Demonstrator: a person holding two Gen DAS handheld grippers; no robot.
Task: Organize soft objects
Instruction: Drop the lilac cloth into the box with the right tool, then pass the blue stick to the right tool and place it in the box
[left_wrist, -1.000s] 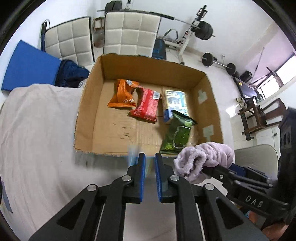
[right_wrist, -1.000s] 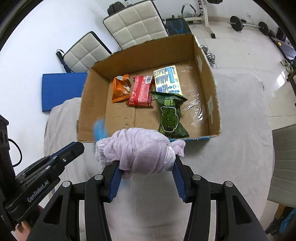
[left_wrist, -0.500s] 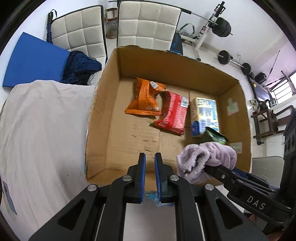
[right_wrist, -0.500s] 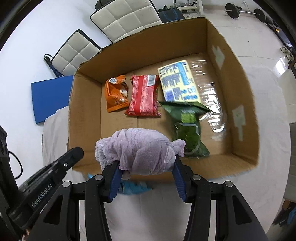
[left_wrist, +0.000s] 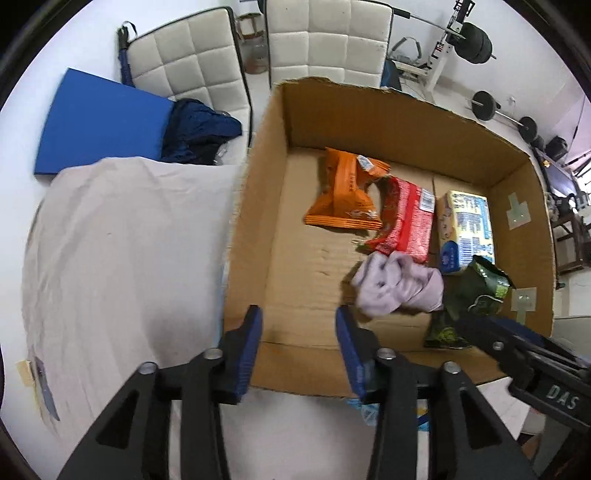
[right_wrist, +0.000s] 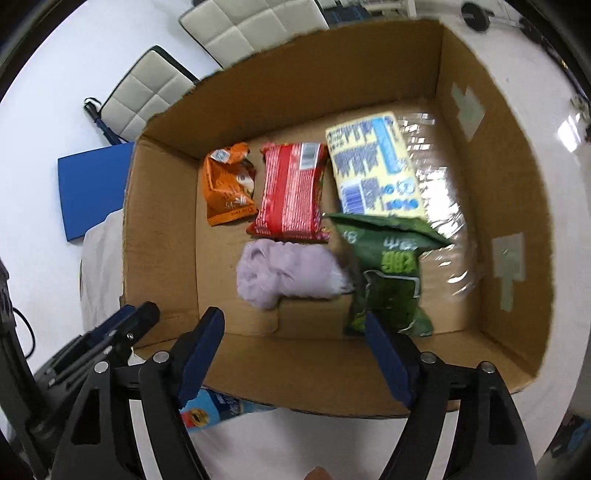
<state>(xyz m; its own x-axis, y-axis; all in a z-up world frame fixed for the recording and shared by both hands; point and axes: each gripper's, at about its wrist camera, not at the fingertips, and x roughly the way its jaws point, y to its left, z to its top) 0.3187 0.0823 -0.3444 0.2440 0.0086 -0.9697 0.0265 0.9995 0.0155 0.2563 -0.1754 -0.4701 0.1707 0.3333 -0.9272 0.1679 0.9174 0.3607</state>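
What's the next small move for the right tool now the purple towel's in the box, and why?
Probably lift the right tool up and back out of the cardboard box. It is open and empty, and the purple towel lies apart from it beside the red packet and green bag.

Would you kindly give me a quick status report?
Left gripper and right gripper open, empty. Rolled lilac towel lies inside brown cardboard box, beside green snack bag. Nothing in the way.
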